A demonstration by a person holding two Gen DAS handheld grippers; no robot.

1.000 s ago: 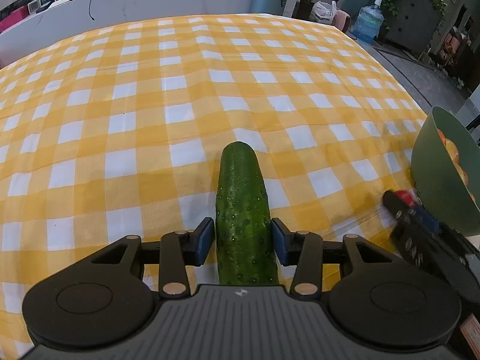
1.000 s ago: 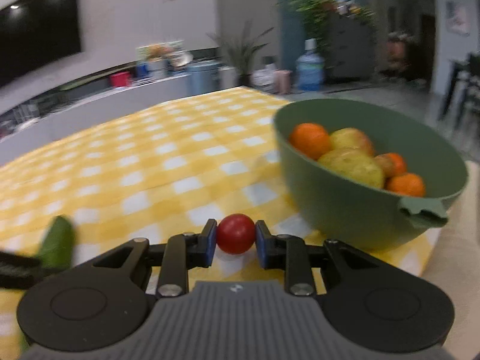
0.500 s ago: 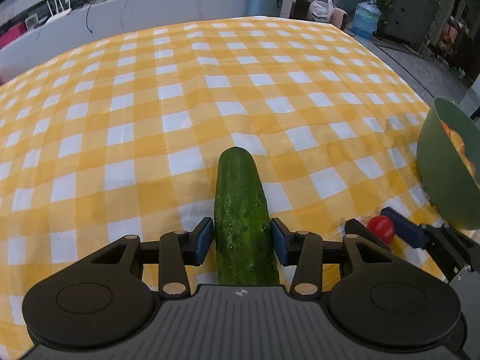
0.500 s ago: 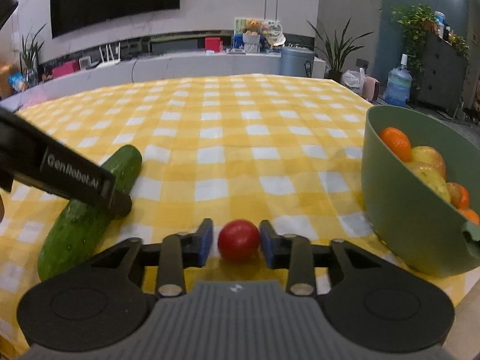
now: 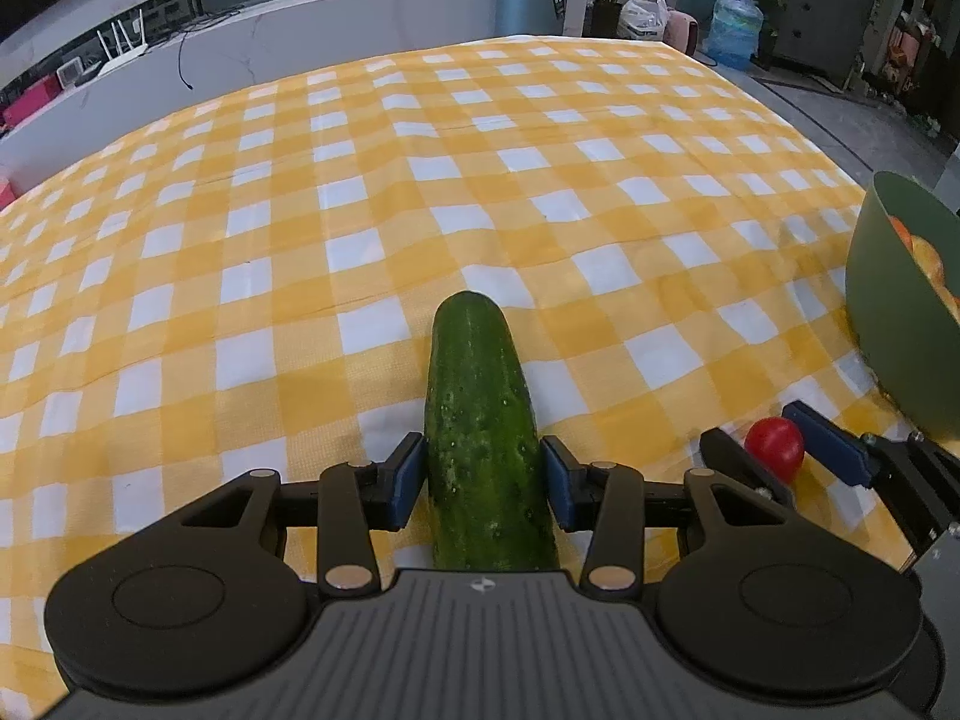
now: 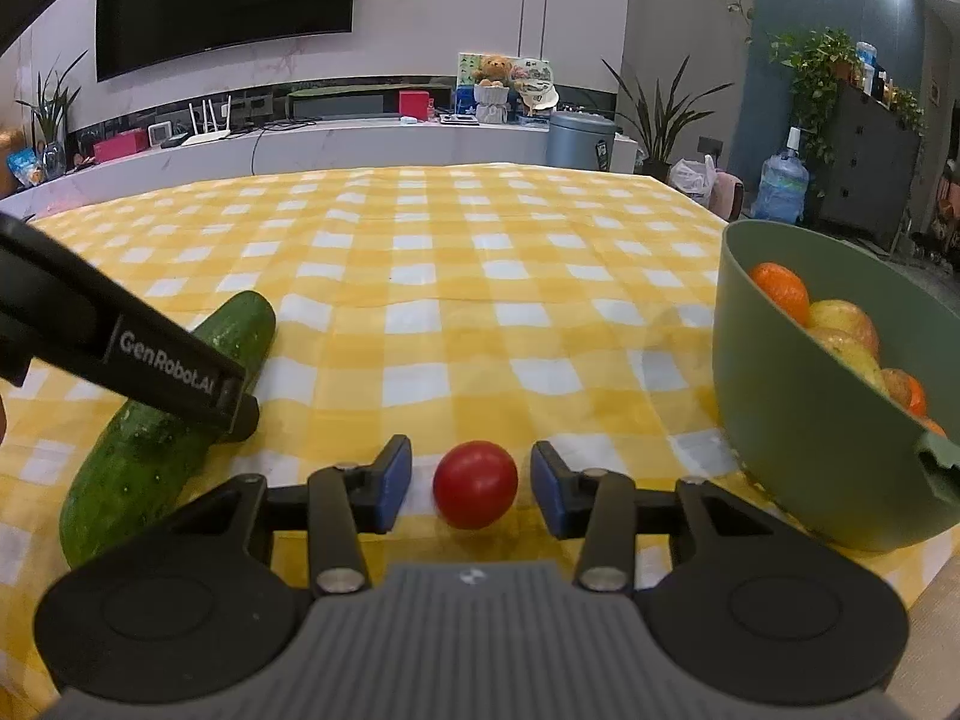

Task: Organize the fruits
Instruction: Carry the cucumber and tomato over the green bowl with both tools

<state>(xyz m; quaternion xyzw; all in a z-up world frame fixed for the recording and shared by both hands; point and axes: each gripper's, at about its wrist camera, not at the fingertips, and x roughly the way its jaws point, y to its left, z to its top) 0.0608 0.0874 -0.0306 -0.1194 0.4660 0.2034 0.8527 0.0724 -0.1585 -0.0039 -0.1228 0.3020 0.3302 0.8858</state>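
Observation:
A green cucumber lies on the yellow checked cloth between the pads of my left gripper, which touch its sides. It also shows at the left in the right wrist view. A small red tomato rests on the cloth between the open jaws of my right gripper, with gaps on both sides. The tomato also shows in the left wrist view. A green bowl holding oranges and yellowish fruit stands at the right.
The table's yellow checked cloth stretches ahead. The bowl sits near the table's right edge. A white counter, a grey bin and a water bottle stand beyond the table.
My right gripper has lowered the tomato to the cloth beside the cucumber and opened, letting it go. My left gripper stays around the cucumber.

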